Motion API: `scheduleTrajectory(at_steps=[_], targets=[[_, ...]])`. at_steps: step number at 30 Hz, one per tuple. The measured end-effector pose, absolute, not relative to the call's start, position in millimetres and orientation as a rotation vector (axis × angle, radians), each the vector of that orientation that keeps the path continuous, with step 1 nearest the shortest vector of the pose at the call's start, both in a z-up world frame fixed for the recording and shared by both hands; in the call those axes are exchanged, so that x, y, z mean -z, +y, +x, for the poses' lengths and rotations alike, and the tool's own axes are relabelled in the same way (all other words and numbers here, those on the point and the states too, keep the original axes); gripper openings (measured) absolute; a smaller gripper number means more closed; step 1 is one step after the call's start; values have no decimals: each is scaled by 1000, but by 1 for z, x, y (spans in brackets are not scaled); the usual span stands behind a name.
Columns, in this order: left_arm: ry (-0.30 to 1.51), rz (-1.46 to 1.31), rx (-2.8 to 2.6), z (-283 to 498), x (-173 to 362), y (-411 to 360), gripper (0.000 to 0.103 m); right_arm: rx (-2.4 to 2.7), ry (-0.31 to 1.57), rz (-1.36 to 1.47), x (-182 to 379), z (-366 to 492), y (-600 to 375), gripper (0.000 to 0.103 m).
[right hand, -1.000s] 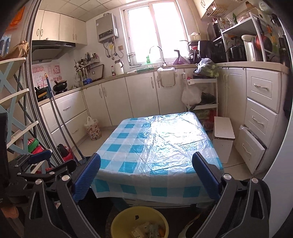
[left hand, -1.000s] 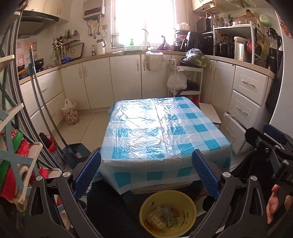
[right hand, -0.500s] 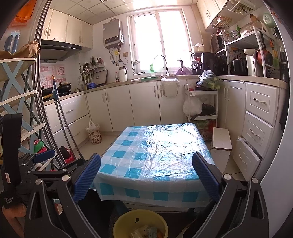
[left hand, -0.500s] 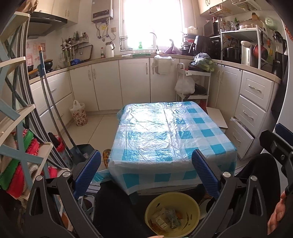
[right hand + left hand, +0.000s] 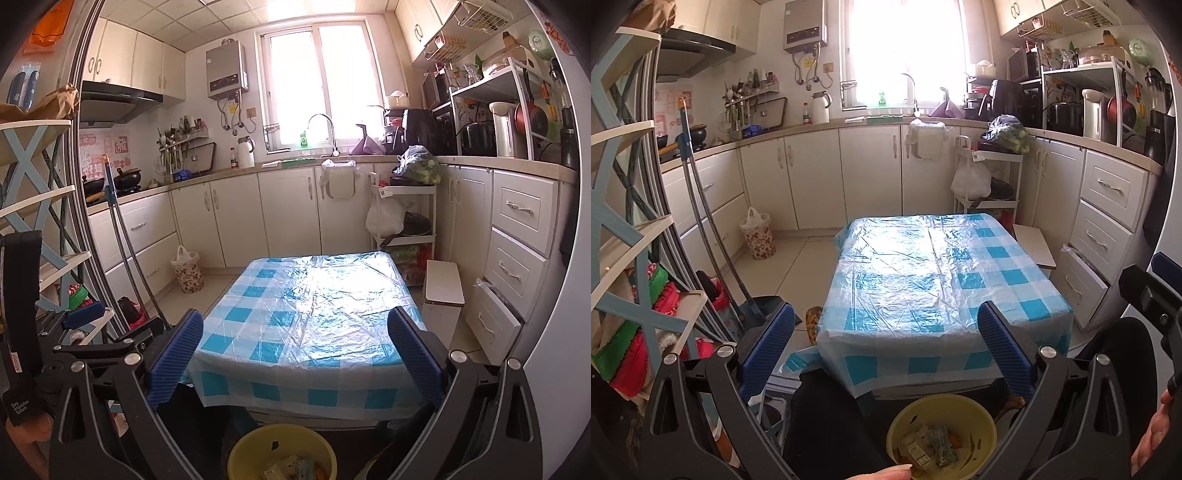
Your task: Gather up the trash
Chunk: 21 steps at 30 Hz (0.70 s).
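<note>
Below my wide, empty left gripper (image 5: 886, 354) and right gripper (image 5: 295, 354): bin (image 5: 942, 408), scraps (image 5: 931, 446) inside, probably wrappers; table (image 5: 923, 280) bare, collecting seemingly finished.

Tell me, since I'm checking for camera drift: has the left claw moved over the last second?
Yes. The left claw rose and tilted up: the table and cabinets sit lower in its view.

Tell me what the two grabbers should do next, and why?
Probably just stay back and finish: both the left gripper and right gripper are open and hold nothing. The blue-and-white checked plastic-covered table shows no trash on top, and crumpled wrappers already lie in the round yellow plastic bin below its near edge.
</note>
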<state>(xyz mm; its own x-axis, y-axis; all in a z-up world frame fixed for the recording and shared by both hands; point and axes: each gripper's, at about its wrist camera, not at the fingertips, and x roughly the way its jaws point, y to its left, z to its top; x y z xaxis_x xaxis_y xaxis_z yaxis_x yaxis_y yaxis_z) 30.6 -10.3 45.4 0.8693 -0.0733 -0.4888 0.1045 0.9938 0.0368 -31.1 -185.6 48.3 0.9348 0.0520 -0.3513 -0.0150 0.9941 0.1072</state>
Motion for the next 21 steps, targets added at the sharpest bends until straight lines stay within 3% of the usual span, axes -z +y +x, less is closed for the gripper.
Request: scheduleTrajectory(at_steps=[21], targets=[[472, 73, 60, 23, -51, -12, 96, -36, 353, 102, -52, -35, -186, 96]])
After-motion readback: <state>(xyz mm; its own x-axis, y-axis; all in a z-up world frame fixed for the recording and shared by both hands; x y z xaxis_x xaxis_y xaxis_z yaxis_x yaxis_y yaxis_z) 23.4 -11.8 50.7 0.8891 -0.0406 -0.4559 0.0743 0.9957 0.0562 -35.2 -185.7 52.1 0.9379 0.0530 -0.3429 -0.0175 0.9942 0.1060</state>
